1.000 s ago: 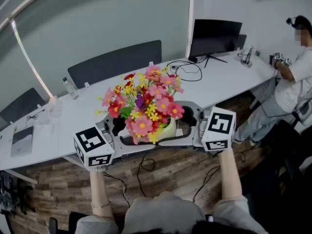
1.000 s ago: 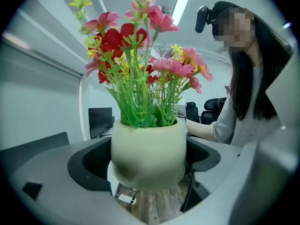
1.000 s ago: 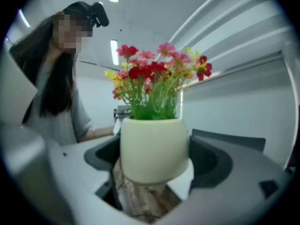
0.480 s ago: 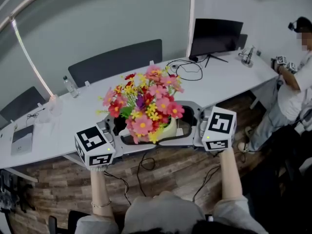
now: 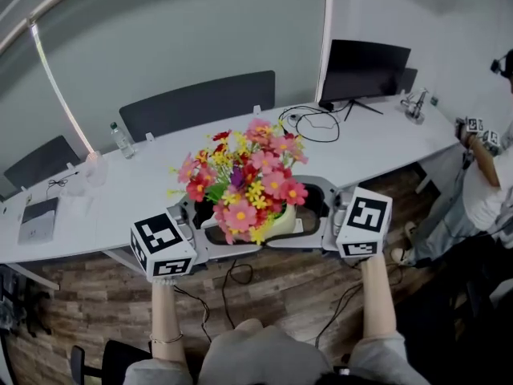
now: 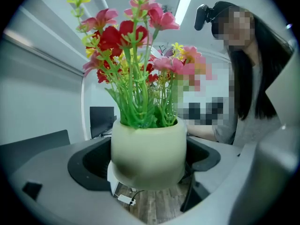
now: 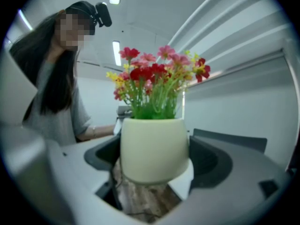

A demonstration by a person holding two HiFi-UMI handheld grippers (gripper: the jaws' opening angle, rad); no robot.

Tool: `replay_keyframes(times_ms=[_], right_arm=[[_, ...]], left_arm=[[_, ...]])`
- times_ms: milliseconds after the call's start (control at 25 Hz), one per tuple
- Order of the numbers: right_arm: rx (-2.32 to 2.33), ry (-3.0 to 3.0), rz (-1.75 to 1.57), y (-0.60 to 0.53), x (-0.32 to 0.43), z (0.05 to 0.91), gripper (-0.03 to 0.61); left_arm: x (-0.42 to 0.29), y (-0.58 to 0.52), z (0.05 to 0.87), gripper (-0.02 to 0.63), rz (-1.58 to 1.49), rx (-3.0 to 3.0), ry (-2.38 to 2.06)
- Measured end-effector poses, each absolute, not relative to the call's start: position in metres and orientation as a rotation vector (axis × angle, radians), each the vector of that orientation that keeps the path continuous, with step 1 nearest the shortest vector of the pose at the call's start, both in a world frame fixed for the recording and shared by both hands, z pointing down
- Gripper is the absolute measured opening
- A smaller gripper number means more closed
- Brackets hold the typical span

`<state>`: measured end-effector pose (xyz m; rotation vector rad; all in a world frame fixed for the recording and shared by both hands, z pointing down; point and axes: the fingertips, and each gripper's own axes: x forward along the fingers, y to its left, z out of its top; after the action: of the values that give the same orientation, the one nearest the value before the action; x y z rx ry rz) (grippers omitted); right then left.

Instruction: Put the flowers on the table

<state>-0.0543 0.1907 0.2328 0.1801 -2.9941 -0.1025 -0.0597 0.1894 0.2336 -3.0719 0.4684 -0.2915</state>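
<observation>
Black-and-white square markers are the only markings in view, on the left gripper's cube (image 5: 163, 245) and the right gripper's cube (image 5: 365, 221); they carry patterns, not letters.

In the head view, the cream pot (image 5: 279, 221) is almost buried under its own pink, red and yellow flowers (image 5: 248, 184), and only a sliver of its wall shows. The blooms also cover the far jaw of each tool. The two gripper views show the pot head-on (image 6: 149, 151) (image 7: 154, 146), its base blurred. It blocks the space behind it.

At the right edge of the head view a second person (image 5: 489, 187) is cut off by the frame. The small objects (image 5: 417, 103) on the table beside that person are too small to identify.

The left gripper (image 5: 232, 229) (image 6: 149, 182) and the right gripper (image 5: 292, 215) (image 7: 154, 179) meet the pot from opposite sides. Each has its jaws spread wide and pressed against the pot's round wall, one jaw to each side. The pot hangs upright between them, clear of any surface, at the near edge of the long white table (image 5: 136, 187). Wood floor (image 6: 154, 205) shows beneath it.

On the table behind stand a dark monitor (image 5: 365, 70), a loop of black cable (image 5: 309, 123) and a water bottle (image 5: 122, 140).
</observation>
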Motion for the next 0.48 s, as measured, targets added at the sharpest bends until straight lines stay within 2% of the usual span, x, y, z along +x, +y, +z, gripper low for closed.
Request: replay_keyframes(times_ms=[480], right_arm=[[0.146, -3.02, -0.128, 0.152, -0.036, 0.251, 0.445]], left_arm=[[-0.042, 0.151, 0.252, 0.472, -0.309, -3.044, 0.505]])
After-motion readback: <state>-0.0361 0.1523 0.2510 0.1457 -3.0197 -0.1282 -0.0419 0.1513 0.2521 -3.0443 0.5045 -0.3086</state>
